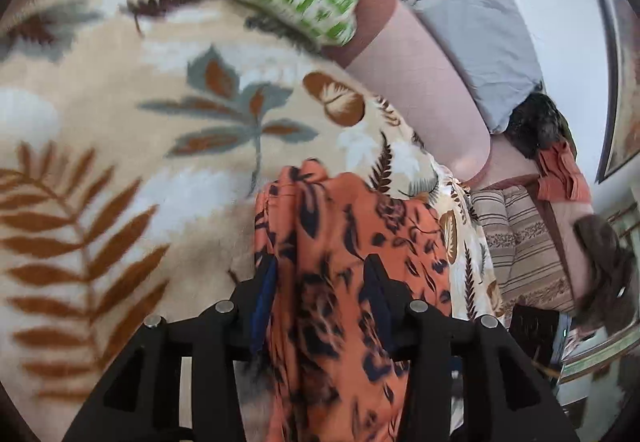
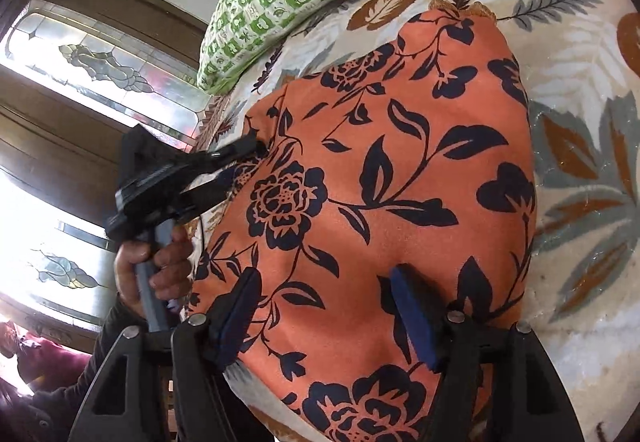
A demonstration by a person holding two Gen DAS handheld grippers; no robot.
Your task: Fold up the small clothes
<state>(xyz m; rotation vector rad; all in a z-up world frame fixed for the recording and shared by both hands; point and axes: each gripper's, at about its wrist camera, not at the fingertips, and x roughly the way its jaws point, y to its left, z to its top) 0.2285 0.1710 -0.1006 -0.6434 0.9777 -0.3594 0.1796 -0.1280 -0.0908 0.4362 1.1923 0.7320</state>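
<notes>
Orange floral garment [image 2: 384, 170] lies on the leaf-print blanket [image 2: 580, 146], long axis running away from me. My L gripper [image 1: 320, 298] pinches its left edge; R gripper [image 2: 324, 310], jaws apart, hovers over near hem.

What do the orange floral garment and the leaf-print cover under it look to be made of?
Orange floral garment: thin woven cloth, matte and slightly grainy; it drapes in soft folds between the left gripper fingers. Possibly cotton or rayon.
Leaf-print cover: plush, fuzzy pile with soft-edged print; probably a fleece blanket.
</notes>
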